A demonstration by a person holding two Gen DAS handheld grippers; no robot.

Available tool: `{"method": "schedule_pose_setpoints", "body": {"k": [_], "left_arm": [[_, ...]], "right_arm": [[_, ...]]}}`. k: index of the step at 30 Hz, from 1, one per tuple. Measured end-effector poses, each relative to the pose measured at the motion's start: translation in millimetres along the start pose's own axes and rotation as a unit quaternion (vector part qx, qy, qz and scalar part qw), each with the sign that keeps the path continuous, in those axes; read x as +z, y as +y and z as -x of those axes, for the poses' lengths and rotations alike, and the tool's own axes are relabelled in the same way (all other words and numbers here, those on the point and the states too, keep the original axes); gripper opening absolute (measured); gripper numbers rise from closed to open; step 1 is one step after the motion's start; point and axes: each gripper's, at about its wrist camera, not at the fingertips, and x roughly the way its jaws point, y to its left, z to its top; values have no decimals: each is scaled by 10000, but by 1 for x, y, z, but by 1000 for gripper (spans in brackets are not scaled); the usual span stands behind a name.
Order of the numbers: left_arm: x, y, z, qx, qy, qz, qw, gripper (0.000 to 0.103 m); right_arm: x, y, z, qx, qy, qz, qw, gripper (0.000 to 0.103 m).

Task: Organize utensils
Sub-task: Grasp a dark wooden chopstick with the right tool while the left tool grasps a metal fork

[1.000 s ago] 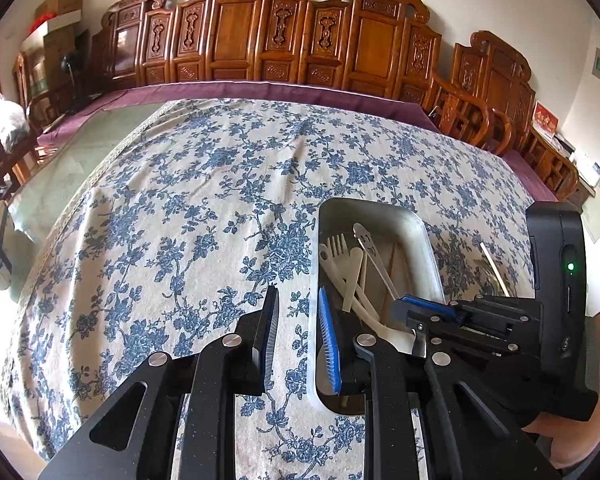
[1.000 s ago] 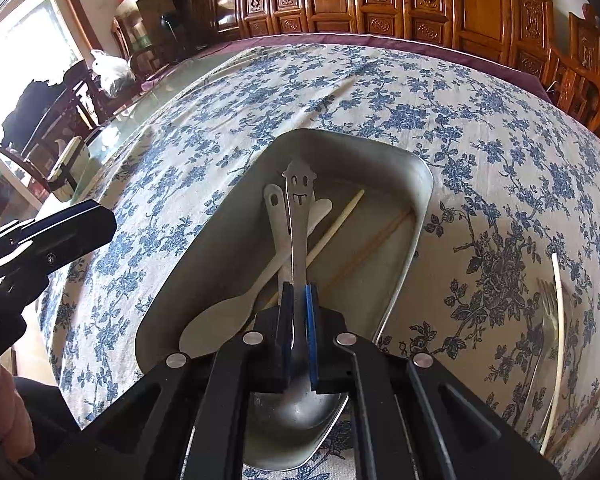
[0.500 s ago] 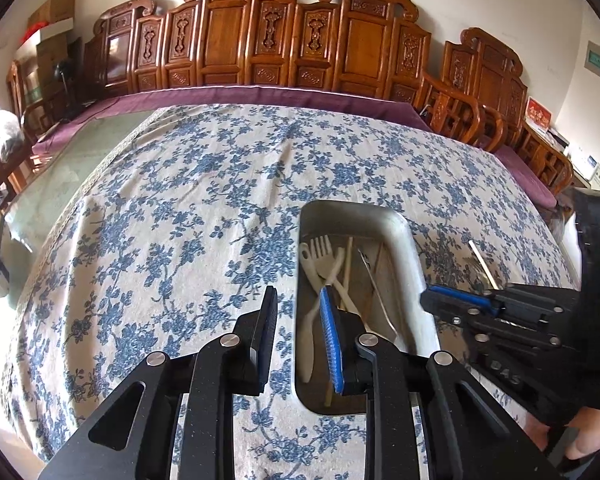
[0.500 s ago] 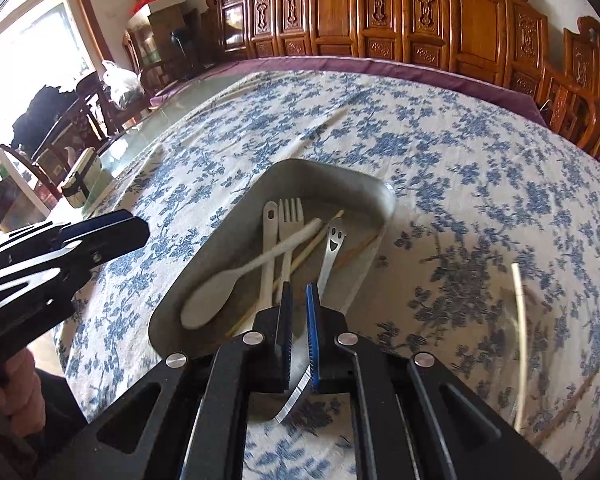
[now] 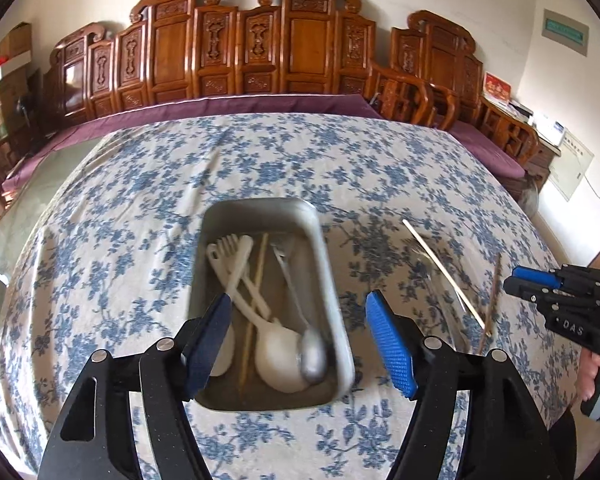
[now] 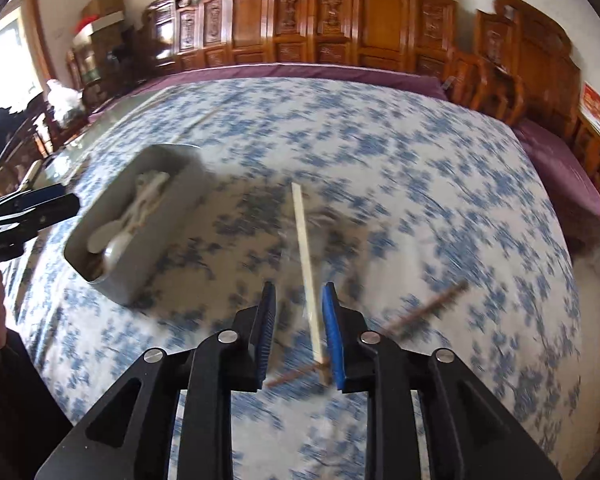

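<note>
On the floral tablecloth [image 5: 140, 208], the metal tray [image 5: 336, 288] is holding utensils.
The left gripper [image 5: 300, 344] is gaping wide, empty; the right gripper [image 6: 298, 332], marked "DAS", is hovering part-open, empty, straddling a pale chopstick [image 6: 306, 264].

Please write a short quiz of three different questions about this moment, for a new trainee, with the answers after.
1. True or false: the metal spoon lies inside the tray.
2. Which thing lies between the fingers of the right claw? A) the pale chopstick B) a white fork C) a cup
3. Fill in: both claws are ____.

Key:
1. True; it lies beside the white spoon.
2. A; the fingers have not closed on it, and the brown chopstick lies across it on the tablecloth.
3. Open; the left claw is spread wide above the tray.
</note>
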Motion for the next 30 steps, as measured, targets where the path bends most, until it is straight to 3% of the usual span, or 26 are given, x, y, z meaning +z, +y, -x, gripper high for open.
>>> {"method": "schedule_pose_setpoints", "body": {"k": [4, 8, 13, 19, 23, 30], "left_arm": [[-8, -23, -6, -101, 74, -166, 9998, 68], [-15, -41, -10, -137, 114, -327, 9993, 68], [-24, -57, -18, -193, 207, -430, 9987, 68], [-35, -72, -27, -202, 335, -614, 9973, 68], [-41, -77, -29, -187, 374, -700, 9967, 68], [-45, -85, -23, -163, 316, -821, 9960, 68]], "right_arm": [[-19, -26, -10, -242, 147, -243, 9993, 30], [-26, -36, -24, -344, 259, -446, 9981, 41], [-26, -44, -44, -428, 408, -834, 9948, 41], [-29, -44, -63, -622, 677, -885, 9918, 41], [-33, -45, -62, -717, 760, -754, 9917, 37], [-43, -63, -50, -594, 794, -821, 9917, 12]]}}
